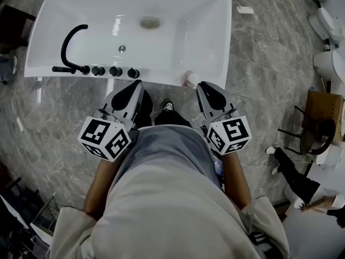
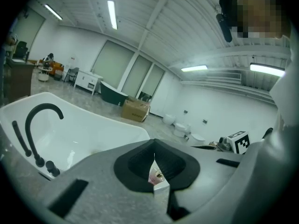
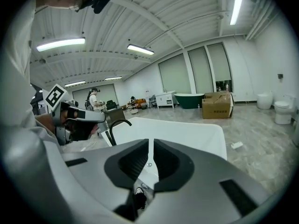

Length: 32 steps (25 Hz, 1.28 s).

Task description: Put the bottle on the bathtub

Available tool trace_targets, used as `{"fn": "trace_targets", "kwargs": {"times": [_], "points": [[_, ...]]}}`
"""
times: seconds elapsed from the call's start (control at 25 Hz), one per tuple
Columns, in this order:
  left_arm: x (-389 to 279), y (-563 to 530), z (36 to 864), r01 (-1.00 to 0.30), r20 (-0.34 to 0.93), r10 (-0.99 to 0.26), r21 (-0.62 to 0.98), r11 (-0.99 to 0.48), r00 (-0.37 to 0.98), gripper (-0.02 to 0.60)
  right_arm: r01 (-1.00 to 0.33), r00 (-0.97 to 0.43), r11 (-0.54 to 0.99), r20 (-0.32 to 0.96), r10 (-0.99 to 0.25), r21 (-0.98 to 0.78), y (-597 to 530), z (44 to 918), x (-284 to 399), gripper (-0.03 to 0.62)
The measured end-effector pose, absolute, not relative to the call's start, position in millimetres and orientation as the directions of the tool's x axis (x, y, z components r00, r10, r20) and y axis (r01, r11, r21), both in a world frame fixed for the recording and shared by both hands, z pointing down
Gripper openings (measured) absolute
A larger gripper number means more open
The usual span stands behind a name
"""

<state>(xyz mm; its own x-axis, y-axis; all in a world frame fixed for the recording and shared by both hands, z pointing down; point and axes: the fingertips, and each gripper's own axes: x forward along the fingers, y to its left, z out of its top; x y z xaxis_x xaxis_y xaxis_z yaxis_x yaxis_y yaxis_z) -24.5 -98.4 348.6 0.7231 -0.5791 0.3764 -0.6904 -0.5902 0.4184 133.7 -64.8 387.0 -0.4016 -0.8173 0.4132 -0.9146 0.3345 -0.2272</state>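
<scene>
The white bathtub (image 1: 226, 34) lies ahead of me, with a black faucet (image 1: 69, 42) and black knobs on its near rim. A small pinkish-white bottle (image 1: 190, 79) stands on the tub's near right corner. My left gripper (image 1: 136, 84) is shut and holds nothing; it hovers over the floor just short of the rim. My right gripper (image 1: 204, 86) is also empty, its jaws closed to a thin slit, just right of and below the bottle. The bottle (image 2: 156, 177) shows under the shut jaws in the left gripper view. The tub (image 3: 187, 134) fills the right gripper view beyond the jaws.
Grey stone floor surrounds the tub. A cardboard box (image 2: 135, 110) and toilets (image 2: 180, 127) stand farther back. Another person (image 1: 302, 182) and a chair (image 1: 318, 131) are at the right. My shoe (image 1: 168, 106) is between the grippers.
</scene>
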Motion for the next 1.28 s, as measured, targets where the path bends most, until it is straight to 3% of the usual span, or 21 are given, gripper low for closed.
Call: {"fn": "trace_targets", "kwargs": {"times": [0.44,1.28], "points": [[-25.7,-92.3,339.7,-0.695,0.359,-0.597,0.418,-0.585,0.718,0.005,-0.905,-0.424,0.375,0.386,-0.819,-0.199,-63.4,355.9,126.2,0.012],[-30.0,-80.7,351.0,-0.736,0.392,-0.627,0.429,-0.524,0.674,0.005,-0.870,-0.488,0.449,0.493,-0.720,-0.205,-62.9,366.0,118.4,0.011]]}}
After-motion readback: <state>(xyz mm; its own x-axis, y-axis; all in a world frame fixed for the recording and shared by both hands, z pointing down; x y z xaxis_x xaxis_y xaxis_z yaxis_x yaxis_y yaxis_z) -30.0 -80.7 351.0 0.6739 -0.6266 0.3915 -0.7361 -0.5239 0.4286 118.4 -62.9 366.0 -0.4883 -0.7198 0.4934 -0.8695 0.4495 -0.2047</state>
